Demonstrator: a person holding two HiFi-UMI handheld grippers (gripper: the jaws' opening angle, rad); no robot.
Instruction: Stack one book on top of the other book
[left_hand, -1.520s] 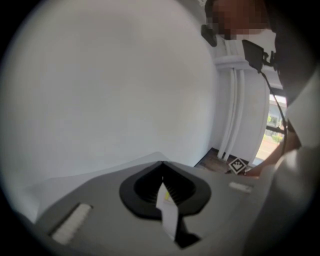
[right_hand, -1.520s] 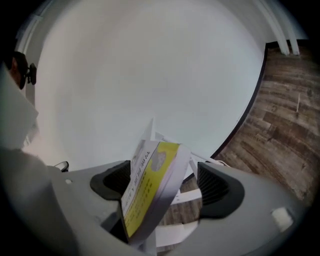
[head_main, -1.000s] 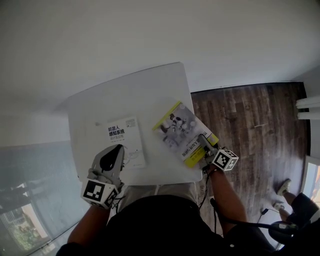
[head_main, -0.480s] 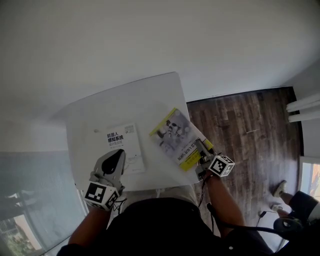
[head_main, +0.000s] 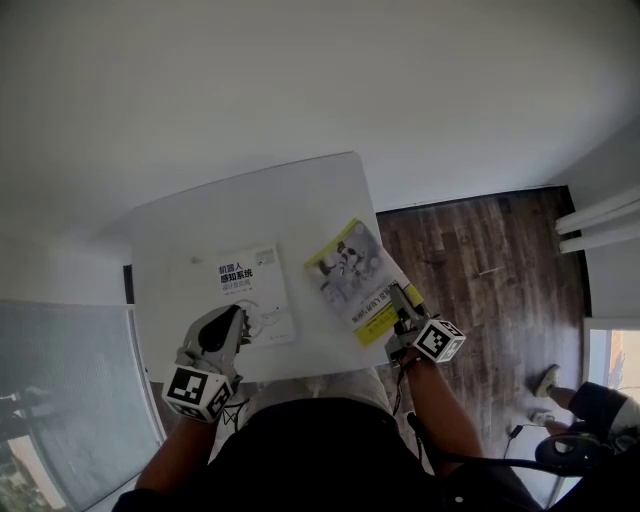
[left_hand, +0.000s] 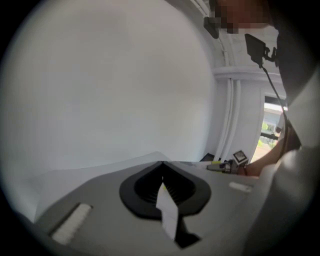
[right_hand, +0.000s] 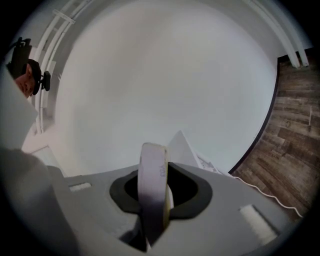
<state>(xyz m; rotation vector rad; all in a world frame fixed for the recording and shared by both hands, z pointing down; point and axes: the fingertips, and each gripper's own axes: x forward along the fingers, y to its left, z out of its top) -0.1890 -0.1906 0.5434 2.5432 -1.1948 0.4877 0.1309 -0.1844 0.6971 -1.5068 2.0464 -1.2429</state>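
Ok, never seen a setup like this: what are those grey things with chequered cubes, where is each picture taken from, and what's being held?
No robot: a person holds a two-jaw gripper in each hand; the marker cubes are part of them. One picture comes from a camera on the person's head, looking down; the other two from cameras riding on the grippers, looking along their jaws. On the white table are two books. The right gripper has just been closing its jaws and clamps the edge of the yellow-trimmed book. The left gripper sits at the near corner of the white book, a thin white edge pinched between its jaws, apparently that book's.
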